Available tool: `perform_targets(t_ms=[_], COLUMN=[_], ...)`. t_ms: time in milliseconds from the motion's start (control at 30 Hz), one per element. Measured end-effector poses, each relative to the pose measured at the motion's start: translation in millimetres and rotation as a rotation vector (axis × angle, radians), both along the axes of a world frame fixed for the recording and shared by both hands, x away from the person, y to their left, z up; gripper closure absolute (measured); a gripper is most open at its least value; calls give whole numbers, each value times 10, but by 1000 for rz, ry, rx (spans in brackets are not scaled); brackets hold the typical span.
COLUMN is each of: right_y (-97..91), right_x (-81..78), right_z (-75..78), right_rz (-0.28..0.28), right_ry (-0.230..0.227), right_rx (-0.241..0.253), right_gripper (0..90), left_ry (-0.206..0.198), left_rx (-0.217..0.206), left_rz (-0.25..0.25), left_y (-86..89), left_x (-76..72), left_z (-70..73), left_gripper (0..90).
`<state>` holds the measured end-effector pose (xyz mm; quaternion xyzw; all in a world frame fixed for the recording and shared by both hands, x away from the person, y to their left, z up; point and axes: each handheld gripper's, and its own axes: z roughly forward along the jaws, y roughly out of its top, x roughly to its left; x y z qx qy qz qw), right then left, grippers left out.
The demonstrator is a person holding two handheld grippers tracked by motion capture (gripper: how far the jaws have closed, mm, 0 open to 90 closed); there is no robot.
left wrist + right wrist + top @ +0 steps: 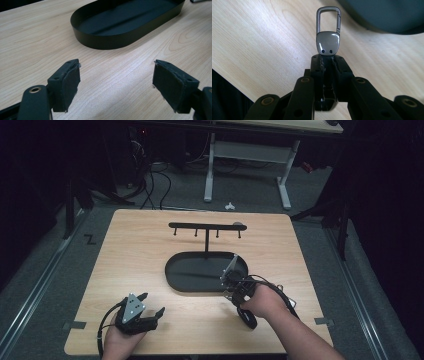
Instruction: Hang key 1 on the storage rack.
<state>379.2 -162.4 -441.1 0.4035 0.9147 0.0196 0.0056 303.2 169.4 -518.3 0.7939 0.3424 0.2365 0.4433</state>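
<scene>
Carabiner key clip (328,32), pinched at its lower end between the closed pads of the right claw (327,60), stands above the tabletop (150,250) just beside the near right edge of the oval tray (177,275). The grip takes only the narrow tail below the polished plate, so the clip could pivot or slip out if it is swung or knocked against the tray wall; its smooth metal offers the pads little friction. The clip has a dull grey wire loop with a spring gate and a glossy rounded plate with two small holes. The tray is matte black and thin-walled, and carries an upright post to a hook rack (206,226) behind it. Pale wood grain covers the tabletop. Left of the tray, the left claw (116,85) rests open and empty.
</scene>
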Motion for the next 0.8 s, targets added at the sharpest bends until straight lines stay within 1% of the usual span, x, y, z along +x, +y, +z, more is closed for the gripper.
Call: perform_targets(t_ms=[33, 67, 100, 133, 167, 267, 300, 367, 400, 433, 500, 533, 567, 600, 633, 667, 700, 733, 767, 800], right_y=[-1, -19, -26, -49, -54, -77, -77, -91, -97, -93, -103, -97, -102, -113, -125, -117, -117, -113, -106, -106], right_x=[-5, 2, -2, 13, 9, 9, 9, 10, 11, 4, 15, 15, 21, 34, 63, 64, 64, 88, 91, 107], right_z=[35, 69, 105, 144, 165, 229, 229, 287, 313, 336, 391, 438, 462, 491, 519, 554, 554, 615, 631, 654], right_rz=[-12, 2, -8, 15, 7, 5, 5, 4, -1, -17, -15, -34, -35, -25, 1, -13, -13, -15, -23, -14], right_ry=[-2, -12, -21, -37, -39, -48, -48, -57, -59, -57, -67, -68, -73, -84, -95, -99, -99, -109, -113, -120], right_rx=[-2, 4, 13, 23, 27, 33, 33, 40, 47, 42, 48, 50, 55, 58, 69, 65, 65, 74, 77, 76], right_gripper=[802, 802, 802, 802, 802, 803, 803, 804, 804, 804, 804, 804, 804, 804, 804, 804, 804, 804, 804, 804], left_ry=[1, -2, -4, -6, -10, -9, -9, -8, -9, -9, -10, -11, -7, -8, -5, -6, -6, -6, -5, -6], left_rx=[0, -2, -2, -4, -8, -11, -11, -11, -13, -12, -10, -11, -7, -8, -7, -9, -9, -7, -6, -6], left_rz=[1, 6, 8, 11, 14, 19, 19, 27, 31, 35, 41, 44, 45, 48, 50, 55, 55, 61, 63, 66], left_y=[5, 9, 20, 25, 33, 69, 69, 111, 119, 134, 159, 167, 185, 199, 213, 225, 225, 250, 263, 273], left_x=[-4, -9, -15, -20, -27, -47, -47, -71, -77, -87, -103, -109, -117, -124, -132, -139, -139, -155, -164, -172], left_z=[1, 0, 3, 4, 5, 6, 6, 7, 6, 5, 1, -2, 0, -2, -2, -7, -7, -13, -13, -14], left_gripper=[224, 224, 224, 224, 224, 224, 224, 224, 224, 224, 224, 224, 224, 224, 224, 224, 223, 223, 223, 223])
